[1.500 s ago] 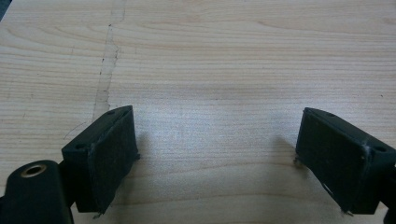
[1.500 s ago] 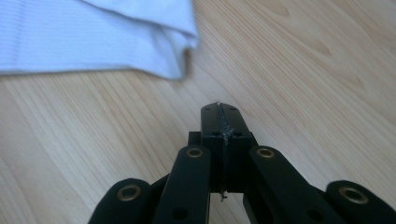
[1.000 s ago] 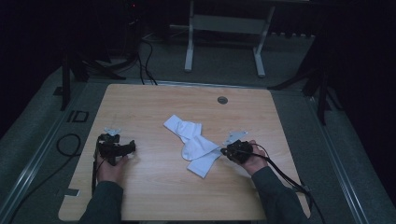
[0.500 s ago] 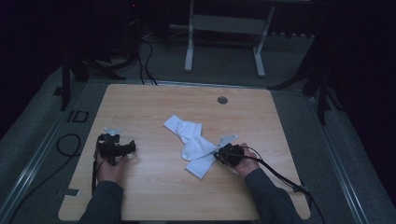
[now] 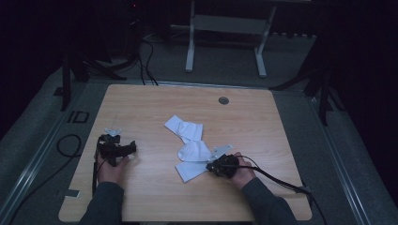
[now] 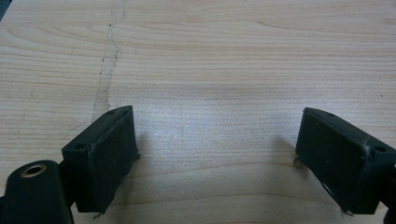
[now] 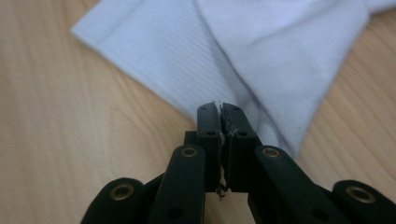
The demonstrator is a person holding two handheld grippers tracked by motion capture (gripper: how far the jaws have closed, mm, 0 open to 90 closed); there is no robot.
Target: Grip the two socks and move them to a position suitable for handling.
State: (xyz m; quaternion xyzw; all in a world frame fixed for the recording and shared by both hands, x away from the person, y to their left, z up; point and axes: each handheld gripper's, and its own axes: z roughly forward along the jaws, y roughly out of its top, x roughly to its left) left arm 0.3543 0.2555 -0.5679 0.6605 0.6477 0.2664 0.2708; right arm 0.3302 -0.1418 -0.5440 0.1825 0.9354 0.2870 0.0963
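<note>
As the right gripper (image 7: 222, 108) drags a white sock (image 5: 191, 169) toward the table's (image 5: 155, 201) near edge, its jaws, just loosened slightly, pinch fabric; left gripper (image 6: 219, 154) gapes wide, well aside.

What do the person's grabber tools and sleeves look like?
Both grippers are black. The left gripper has two blocky jaws with flat, dark padded faces. The right gripper has slim bars with brass-coloured rivets, and a black cable trails from it. The sleeves are dark grey.
</note>
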